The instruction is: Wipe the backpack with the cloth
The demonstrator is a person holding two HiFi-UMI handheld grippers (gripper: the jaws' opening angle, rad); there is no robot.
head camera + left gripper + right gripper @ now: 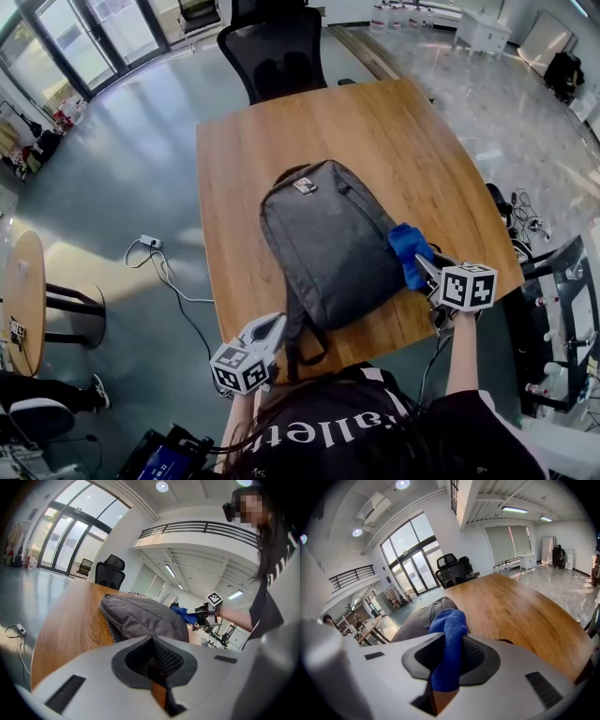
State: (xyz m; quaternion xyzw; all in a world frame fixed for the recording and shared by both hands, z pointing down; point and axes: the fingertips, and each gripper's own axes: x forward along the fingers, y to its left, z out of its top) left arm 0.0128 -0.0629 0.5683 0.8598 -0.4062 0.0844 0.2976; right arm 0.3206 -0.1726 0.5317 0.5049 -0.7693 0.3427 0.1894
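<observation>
Left gripper (266, 329): jaws pressed together, empty, beside the straps at the near edge of the table (394, 131). Grey backpack (328, 239) lies flat mid-table, unrestrained. Right gripper (428, 274) pinches the blue cloth (407, 251) at the bag's right side. Risk: wiping pressure may slide the unheld bag.

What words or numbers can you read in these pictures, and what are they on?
"allet": white letters on the person's black shirt; the letters either side are unclear.
The patch on the backpack: too small to read.
The left cube and the right cube: black squares only, no words.
</observation>
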